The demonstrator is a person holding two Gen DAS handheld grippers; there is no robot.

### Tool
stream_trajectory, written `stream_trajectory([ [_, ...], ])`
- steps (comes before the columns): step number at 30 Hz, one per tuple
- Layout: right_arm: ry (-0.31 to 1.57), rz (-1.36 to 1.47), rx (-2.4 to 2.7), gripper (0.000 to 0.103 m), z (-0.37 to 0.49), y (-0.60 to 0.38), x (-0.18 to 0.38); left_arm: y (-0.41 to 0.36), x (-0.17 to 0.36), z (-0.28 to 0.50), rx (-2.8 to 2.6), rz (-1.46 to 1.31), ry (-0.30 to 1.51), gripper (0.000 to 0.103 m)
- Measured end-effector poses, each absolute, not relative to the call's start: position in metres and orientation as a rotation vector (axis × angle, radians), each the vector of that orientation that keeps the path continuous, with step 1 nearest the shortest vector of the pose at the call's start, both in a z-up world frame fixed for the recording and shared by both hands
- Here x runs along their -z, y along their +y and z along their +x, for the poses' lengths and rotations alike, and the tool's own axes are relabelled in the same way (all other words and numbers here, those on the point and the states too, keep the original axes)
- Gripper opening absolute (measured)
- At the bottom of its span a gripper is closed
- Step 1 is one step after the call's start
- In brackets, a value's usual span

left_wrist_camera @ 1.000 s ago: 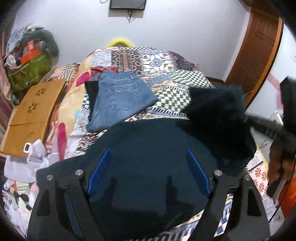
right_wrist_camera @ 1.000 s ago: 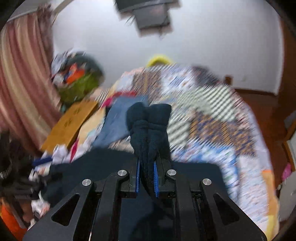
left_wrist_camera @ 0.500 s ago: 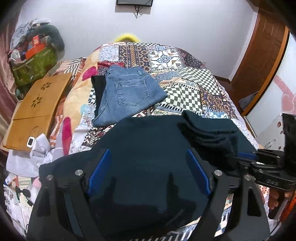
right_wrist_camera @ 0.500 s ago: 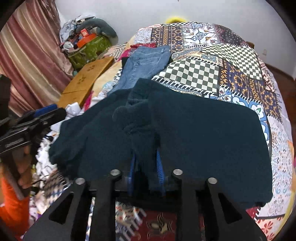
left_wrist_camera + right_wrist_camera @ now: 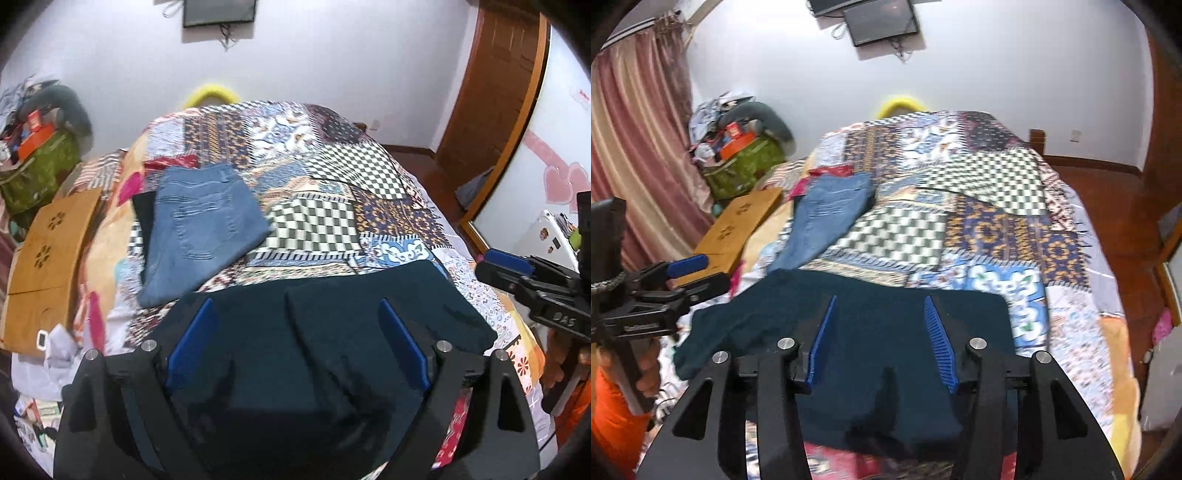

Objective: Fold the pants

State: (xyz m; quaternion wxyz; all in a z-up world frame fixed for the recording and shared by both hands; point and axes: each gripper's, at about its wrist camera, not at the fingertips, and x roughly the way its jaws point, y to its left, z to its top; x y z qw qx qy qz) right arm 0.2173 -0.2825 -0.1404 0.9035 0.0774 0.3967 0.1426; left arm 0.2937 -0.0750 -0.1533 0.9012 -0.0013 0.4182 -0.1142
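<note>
While both claws gape empty, dark pants point(image 5: 332, 332) on patchwork bedspread point(image 5: 332, 206), white-walled bedroom.

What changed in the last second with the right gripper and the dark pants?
The right gripper let go: a second ago it was shut on a lifted bunch of the dark pants, carried it down across the garment, and now stands open with the pants lying folded on the quilt. The left gripper stayed open over the pants, and the jeans did not move.
</note>
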Motion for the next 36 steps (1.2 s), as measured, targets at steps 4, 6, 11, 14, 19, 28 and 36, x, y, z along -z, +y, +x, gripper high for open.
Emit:
stream_trajectory([
  [4, 0.879, 0.143, -0.256, 0.047, 0.239, -0.297, 0.164, -0.095, 0.169, 0.319, 0.234, 0.020, 0.913, 0.090],
  [6, 0.905, 0.142, -0.251, 0.047, 0.245, -0.304, 0.175, -0.104, 0.182, 0.331, 0.216, 0.046, 0.944, 0.090],
  [11, 1.003, 0.138, -0.262, 0.047, 0.258, -0.308, 0.209, -0.117, 0.217, 0.343, 0.188, 0.091, 1.031, 0.090],
  [14, 1.077, 0.104, -0.283, 0.047, 0.259, -0.303, 0.231, -0.121, 0.237, 0.342, 0.175, 0.122, 1.082, 0.090],
  [19, 1.086, 0.037, -0.292, 0.054, 0.246, -0.302, 0.239, -0.115, 0.251, 0.336, 0.179, 0.106, 1.124, 0.091],
  [28, 1.096, 0.080, -0.278, 0.063, 0.214, -0.318, 0.238, -0.111, 0.250, 0.311, 0.174, 0.111, 1.115, 0.093],
  [36, 1.097, 0.106, -0.242, 0.063, 0.199, -0.321, 0.233, -0.093, 0.240, 0.277, 0.192, 0.098, 1.074, 0.093],
])
